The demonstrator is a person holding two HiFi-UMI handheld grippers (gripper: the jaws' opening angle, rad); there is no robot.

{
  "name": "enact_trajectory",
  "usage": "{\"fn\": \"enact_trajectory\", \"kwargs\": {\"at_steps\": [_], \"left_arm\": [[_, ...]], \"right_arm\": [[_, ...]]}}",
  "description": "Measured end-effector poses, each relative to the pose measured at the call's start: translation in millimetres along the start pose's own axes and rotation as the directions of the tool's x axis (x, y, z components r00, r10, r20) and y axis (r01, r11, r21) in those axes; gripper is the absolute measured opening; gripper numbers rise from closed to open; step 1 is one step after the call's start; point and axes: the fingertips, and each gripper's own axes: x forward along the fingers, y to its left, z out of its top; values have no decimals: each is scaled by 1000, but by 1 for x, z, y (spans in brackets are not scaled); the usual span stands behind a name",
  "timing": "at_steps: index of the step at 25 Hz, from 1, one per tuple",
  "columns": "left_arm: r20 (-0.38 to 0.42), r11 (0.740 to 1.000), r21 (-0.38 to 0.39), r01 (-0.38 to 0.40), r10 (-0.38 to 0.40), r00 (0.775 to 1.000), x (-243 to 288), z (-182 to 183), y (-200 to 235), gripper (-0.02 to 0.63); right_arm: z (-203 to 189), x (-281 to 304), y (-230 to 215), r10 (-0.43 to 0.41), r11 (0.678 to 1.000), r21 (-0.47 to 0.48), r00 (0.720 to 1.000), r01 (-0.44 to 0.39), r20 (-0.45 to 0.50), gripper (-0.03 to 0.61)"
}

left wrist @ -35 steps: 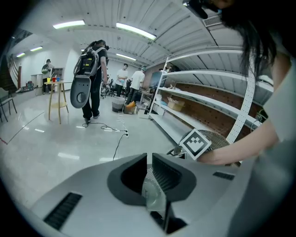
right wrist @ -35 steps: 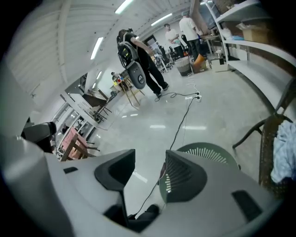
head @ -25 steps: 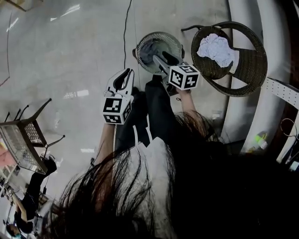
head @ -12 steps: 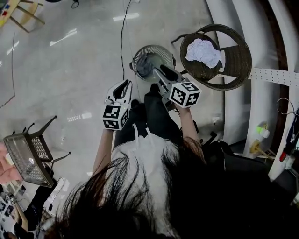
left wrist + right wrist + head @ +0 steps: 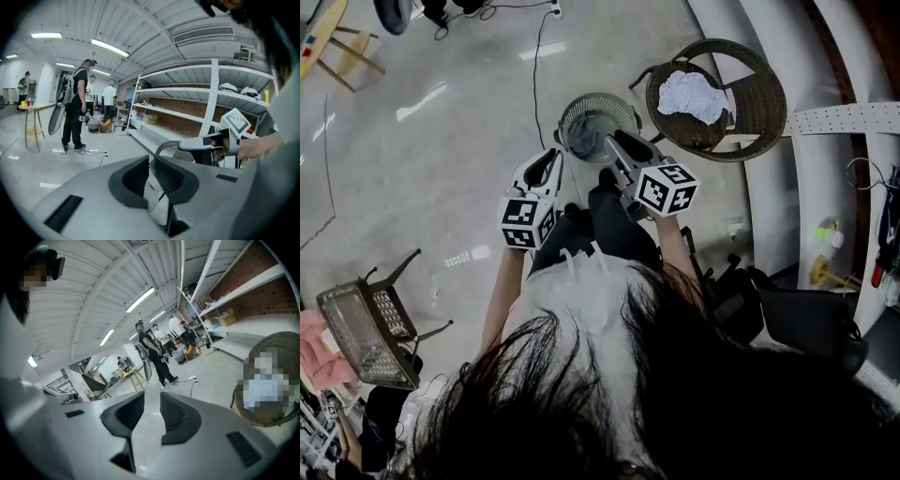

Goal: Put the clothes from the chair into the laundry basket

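Left hand-held gripper: jaws barely parted, a thin slit between the dark pads; nothing gripped, only background shows through the slit; in the head view it sits left of centre, pointing up and to the right, its tip just beside the left edge of the laundry basket
Right hand-held gripper: jaws narrowly apart, a little wider than the left pair; empty, bare floor between the pads; in the head view it lies at centre, its tip over the basket's lower right rim; contact cannot be told
Laundry basket: round, wire mesh, upper centre of the head view; a dark grey cloth lies inside it
Chair: round, dark wicker, upper right of the head view, just beside the basket; it also fills the right edge of the right gripper view
Clothes: a white crumpled bundle on the chair seat; apart from both grippers
Cable: thin, dark, running down the pale glossy floor from the top edge toward the basket
Wire chair: metal mesh, lower left of the head view, well apart from the rest
Bystanders: standing far off at the left of the left gripper view
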Motion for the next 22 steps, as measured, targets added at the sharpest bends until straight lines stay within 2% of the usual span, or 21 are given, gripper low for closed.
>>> {"fn": "enact_trajectory", "kwargs": {"at_steps": [6, 10, 15, 22], "left_arm": [[-7, 996, 18, 87, -87, 996, 11, 3, -28, 48], [-21, 988, 45, 147, -146, 989, 31, 7, -53, 48], [-37, 973, 78, 217, -214, 976, 61, 17, -90, 48], [-70, 965, 86, 249, -243, 967, 125, 26, -124, 48]], "right_arm": [[-2, -24, -5, -54, 998, 21, 998, 53, 34, 109], [-1, -43, -24, -101, 994, 44, 993, 99, 56, 109], [9, -69, -66, -169, 983, 82, 982, 162, 88, 110], [31, -88, -156, -248, 965, 114, 964, 238, 91, 110]]}}
